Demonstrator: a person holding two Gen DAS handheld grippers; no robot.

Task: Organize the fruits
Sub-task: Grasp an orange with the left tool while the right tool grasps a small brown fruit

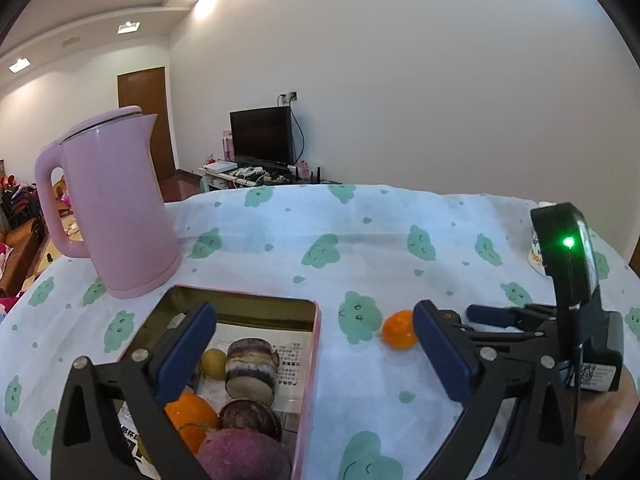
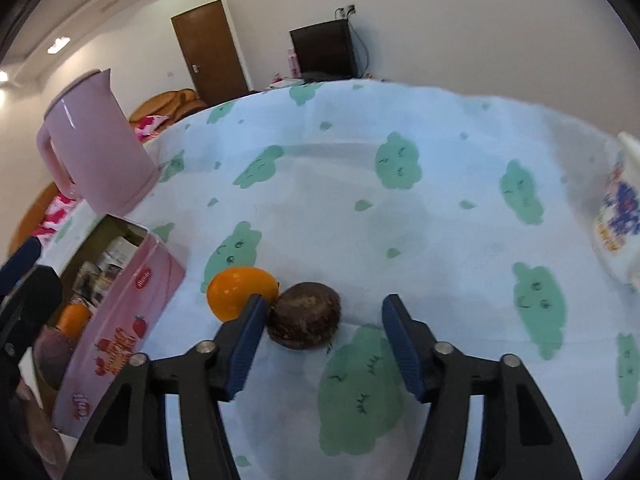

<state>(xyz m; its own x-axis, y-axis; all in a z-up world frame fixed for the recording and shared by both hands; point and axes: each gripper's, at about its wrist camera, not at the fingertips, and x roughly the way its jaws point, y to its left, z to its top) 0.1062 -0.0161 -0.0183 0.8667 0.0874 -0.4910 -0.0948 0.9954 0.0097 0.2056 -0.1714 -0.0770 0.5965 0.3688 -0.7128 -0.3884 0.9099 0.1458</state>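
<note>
A pink tin box (image 1: pixel 310 364) holds several fruits and roots: an orange (image 1: pixel 190 410), a small yellow fruit (image 1: pixel 213 363), a purple root (image 1: pixel 244 454). My left gripper (image 1: pixel 316 354) is open and empty, over the box's right edge. An orange (image 2: pixel 240 290) and a brown round fruit (image 2: pixel 306 320) lie touching on the tablecloth beside the box (image 2: pixel 120 328). My right gripper (image 2: pixel 322 346) is open, its fingers on either side of the brown fruit, left finger near it. The right gripper also shows in the left wrist view (image 1: pixel 504 316), next to the orange (image 1: pixel 400 329).
A pink kettle (image 1: pixel 116 204) stands behind the box at the left, also in the right wrist view (image 2: pixel 96 148). A white printed bowl (image 2: pixel 618 220) sits at the table's right edge. The table carries a white cloth with green clouds (image 1: pixel 360 240).
</note>
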